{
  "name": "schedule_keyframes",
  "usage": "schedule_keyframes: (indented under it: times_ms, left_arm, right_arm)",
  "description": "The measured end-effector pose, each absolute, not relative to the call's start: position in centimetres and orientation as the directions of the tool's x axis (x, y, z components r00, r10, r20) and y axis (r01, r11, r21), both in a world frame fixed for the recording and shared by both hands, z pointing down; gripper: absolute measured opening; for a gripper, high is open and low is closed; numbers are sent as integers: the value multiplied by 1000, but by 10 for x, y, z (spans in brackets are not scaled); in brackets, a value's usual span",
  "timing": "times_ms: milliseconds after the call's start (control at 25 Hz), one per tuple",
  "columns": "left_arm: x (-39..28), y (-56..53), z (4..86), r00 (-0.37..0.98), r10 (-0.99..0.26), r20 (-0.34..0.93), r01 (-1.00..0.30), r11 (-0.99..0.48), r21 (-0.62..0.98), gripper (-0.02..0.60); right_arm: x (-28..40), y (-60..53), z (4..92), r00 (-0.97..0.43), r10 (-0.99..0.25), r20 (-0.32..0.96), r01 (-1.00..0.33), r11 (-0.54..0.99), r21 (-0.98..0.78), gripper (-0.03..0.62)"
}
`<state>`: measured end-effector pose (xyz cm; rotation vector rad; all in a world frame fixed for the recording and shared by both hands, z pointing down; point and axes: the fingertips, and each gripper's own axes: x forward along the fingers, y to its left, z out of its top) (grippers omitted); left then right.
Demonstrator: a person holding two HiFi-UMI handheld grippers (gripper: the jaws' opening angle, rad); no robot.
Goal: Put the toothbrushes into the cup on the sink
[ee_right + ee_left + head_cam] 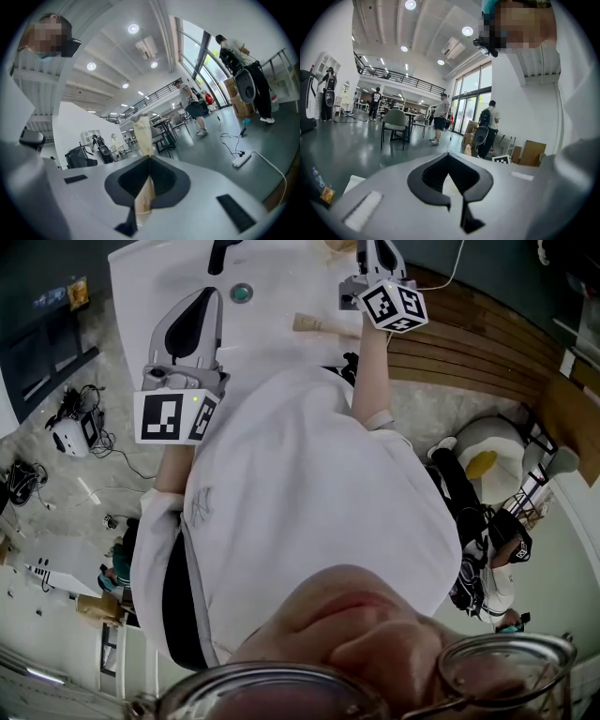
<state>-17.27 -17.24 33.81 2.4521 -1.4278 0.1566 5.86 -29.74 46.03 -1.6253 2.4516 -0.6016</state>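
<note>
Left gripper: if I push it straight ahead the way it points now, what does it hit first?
Nothing close, as far as its own view shows. The left gripper, tongs shut and empty, points out over the hall floor; a chair stands far off, left of its line. Depth is unclear.

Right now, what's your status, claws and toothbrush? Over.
Left claw shut, empty. Right claw shut on a toothbrush, up by the white sink. Cup not made out; nothing seen in the way.
</note>
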Motion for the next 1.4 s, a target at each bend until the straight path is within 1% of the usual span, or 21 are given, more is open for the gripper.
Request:
schedule_keyframes:
  times_ms: [640, 1400]
  left_arm:
    - [-171, -171, 334, 507, -830, 230, -860, -470, 198, 5]
    - [-171, -165, 327, 513, -833, 207, -856, -477, 200, 6]
  right_arm:
    - [61, -293, 485, -392, -900, 192, -871, 296, -391, 11]
    - [60, -289, 478, -402, -891, 212, -874, 304, -378, 12]
